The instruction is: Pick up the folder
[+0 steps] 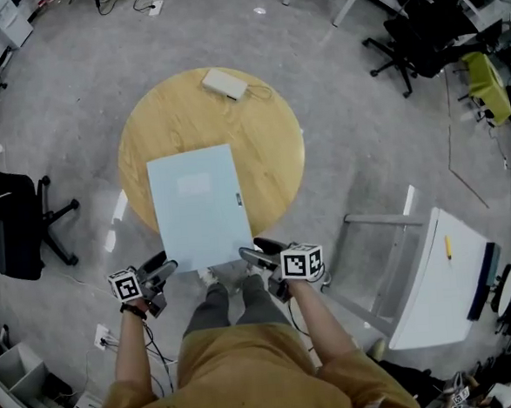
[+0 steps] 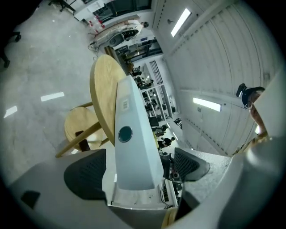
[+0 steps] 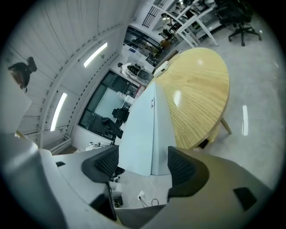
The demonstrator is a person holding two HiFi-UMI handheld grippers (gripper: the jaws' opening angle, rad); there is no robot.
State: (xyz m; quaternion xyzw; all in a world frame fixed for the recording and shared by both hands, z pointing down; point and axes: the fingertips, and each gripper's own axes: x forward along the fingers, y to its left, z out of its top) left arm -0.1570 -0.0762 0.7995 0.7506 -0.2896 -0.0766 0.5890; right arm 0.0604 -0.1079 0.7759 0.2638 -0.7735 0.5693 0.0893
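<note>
Round wooden table (image 1: pixel 269 145) on grey floor (image 1: pixel 354 122) (office chairs (image 1: pixel 18 233) around).

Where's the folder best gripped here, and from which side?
By the folder's near edge, which overhangs the table toward the person. Come in level from that side, one gripper at each near corner. The left gripper and right gripper are open with that edge between their jaws.

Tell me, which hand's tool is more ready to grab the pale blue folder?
Left, but only just. The pale blue flat folder reaches further in between the jaws of the open left tool than of the open right tool.
</note>
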